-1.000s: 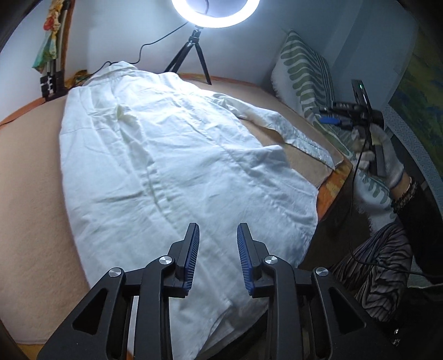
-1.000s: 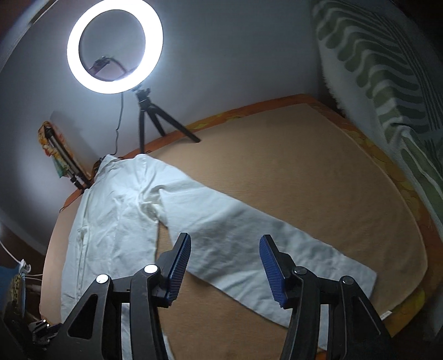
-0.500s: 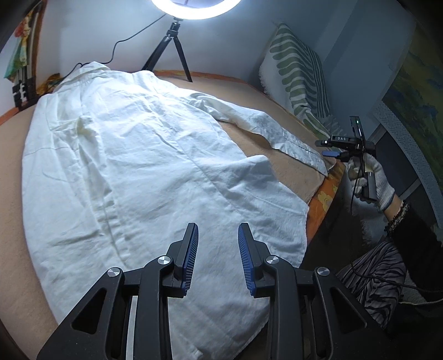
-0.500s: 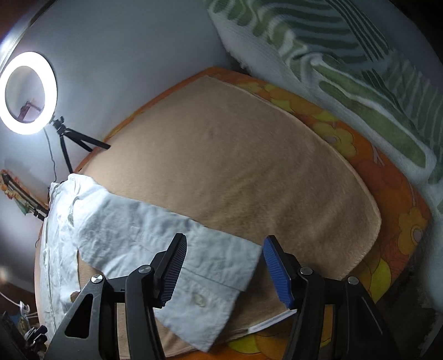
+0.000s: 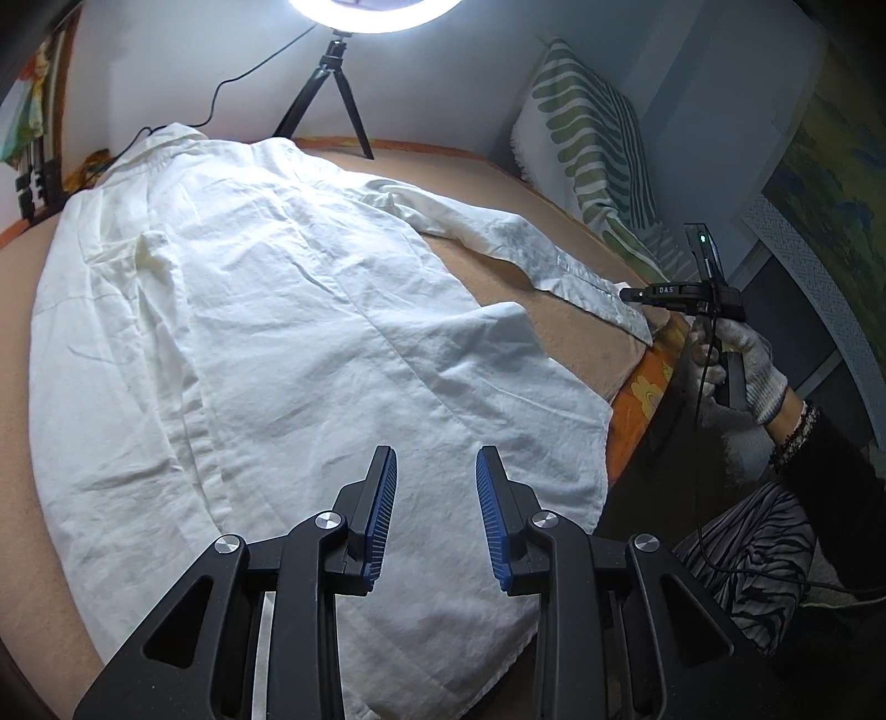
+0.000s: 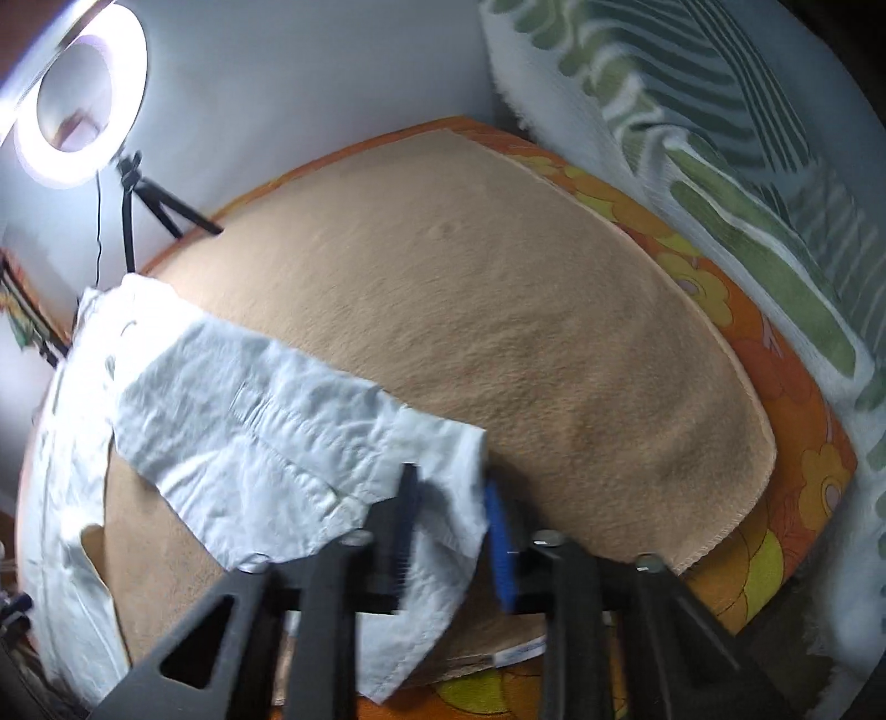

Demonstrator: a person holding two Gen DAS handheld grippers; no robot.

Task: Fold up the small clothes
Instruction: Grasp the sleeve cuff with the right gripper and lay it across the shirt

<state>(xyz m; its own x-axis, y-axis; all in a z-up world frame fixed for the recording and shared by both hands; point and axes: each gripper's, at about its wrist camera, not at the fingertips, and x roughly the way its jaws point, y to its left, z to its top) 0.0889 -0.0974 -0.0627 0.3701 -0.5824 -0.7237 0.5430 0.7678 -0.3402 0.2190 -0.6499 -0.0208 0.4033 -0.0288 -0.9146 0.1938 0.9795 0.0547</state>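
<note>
Here the white shirt (image 5: 288, 332) lies spread flat on the tan blanket (image 6: 526, 332), collar toward the ring light (image 5: 376, 8), its crumpled, linen-like cloth creased and its one visible sleeve (image 6: 266, 432) stretched out sideways from the body. The right gripper (image 6: 448, 526) has its jaws around the stitched cuff (image 6: 443, 498) at the sleeve's end; blur hides whether they have clamped, so I cannot tell, but the placement suggests a pinch to carry the sleeve across the shirt. The left gripper (image 5: 434, 509) hovers above the shirt's hem, ribbed blue pads (image 5: 382, 509) parted and empty, probably waiting. Beyond the sleeve a green-patterned cushion (image 5: 598, 155) leans upright.
</note>
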